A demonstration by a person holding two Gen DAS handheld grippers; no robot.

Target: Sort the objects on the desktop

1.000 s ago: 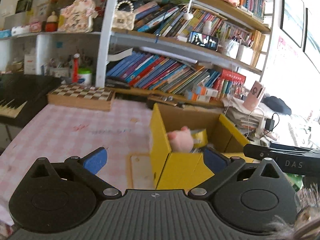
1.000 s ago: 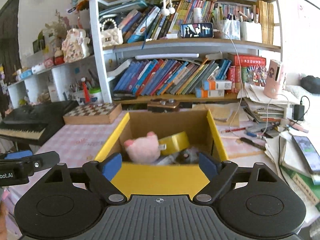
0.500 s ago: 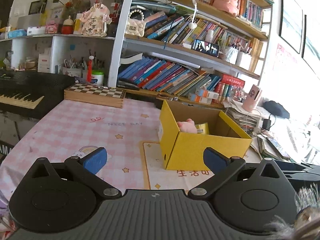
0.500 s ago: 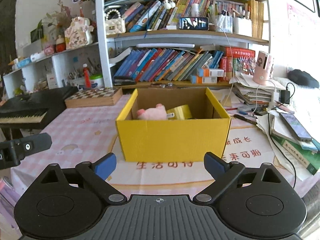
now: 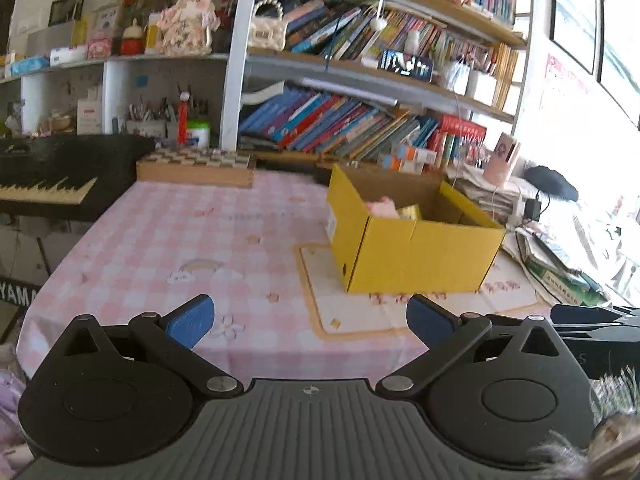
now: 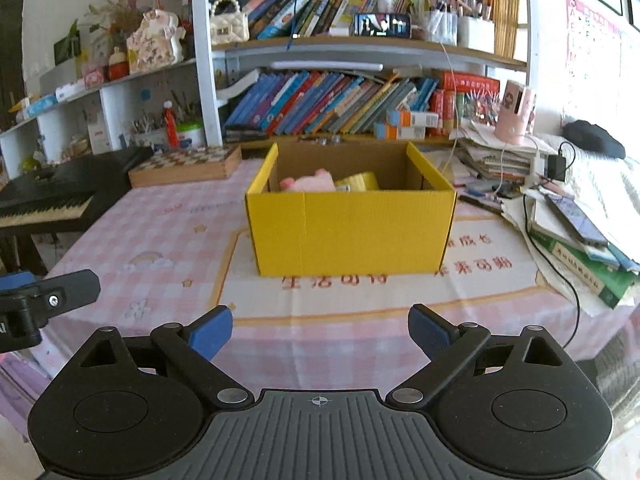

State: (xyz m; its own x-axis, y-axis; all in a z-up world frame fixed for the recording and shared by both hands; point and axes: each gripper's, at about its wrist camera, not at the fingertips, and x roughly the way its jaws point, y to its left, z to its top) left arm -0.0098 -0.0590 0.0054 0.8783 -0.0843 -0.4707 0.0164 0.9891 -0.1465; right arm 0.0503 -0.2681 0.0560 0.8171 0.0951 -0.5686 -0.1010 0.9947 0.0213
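Both of my hand-held grippers, left [image 5: 308, 320] and right [image 6: 320, 330], hang spread and empty at the near edge of the table [image 6: 160, 232]. The yellow box [image 6: 352, 220] sits mid-table holding a pink plush toy [image 6: 308, 182] and what looks like a yellow roll. I judge the sorting nearly done; next I must find any stray item.

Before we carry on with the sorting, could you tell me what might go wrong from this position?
Both grippers, left and right, are open and empty, short of the yellow box.
1. The charger cable trails over the table edge on the right; a reaching gripper could snag it.
2. The phone lies atop a sloping stack of books and might slide if bumped.
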